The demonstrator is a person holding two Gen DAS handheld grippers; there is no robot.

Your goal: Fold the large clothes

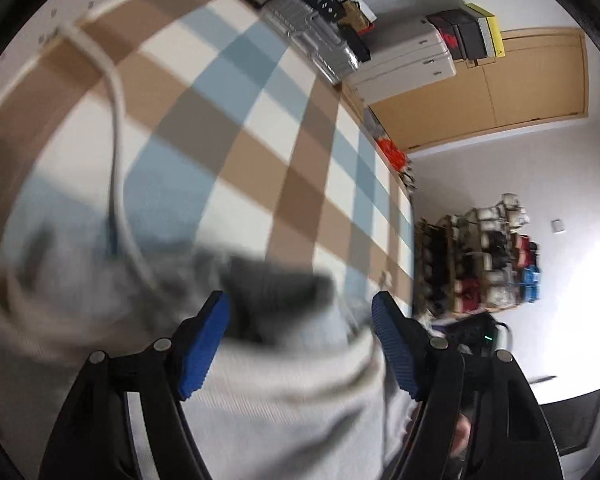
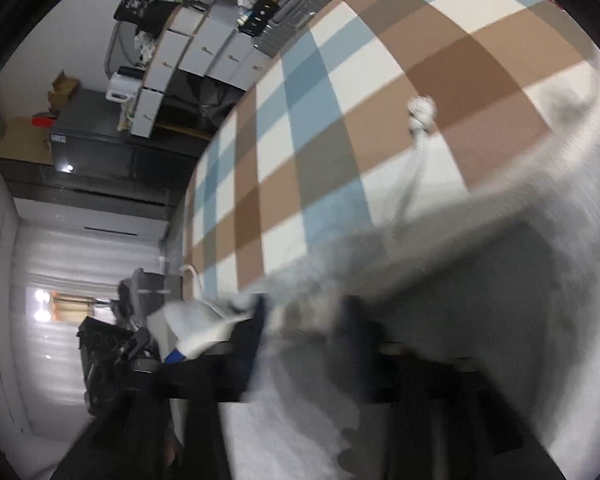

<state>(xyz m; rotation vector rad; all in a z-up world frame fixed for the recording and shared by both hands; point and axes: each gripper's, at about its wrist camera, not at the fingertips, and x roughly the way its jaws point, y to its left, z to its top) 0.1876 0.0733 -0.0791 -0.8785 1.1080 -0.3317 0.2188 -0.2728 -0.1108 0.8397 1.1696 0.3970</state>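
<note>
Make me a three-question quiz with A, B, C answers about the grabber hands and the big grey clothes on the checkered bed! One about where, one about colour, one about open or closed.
1. Where does the grey garment lie in the left wrist view?
A. Between the left gripper's fingers
B. On the white drawers
C. Against the door

2. What colour are the left gripper's finger pads?
A. Red
B. Blue
C. Yellow

3. How do the left gripper's jaws stand?
A. Shut tight
B. Out of view
C. Open

Answers:
1. A, the cloth runs up between the two fingers, over the checkered cover.
2. B, both ribbed pads are blue.
3. C, there is a wide gap between the pads. The right gripper is too blurred to judge.
</note>
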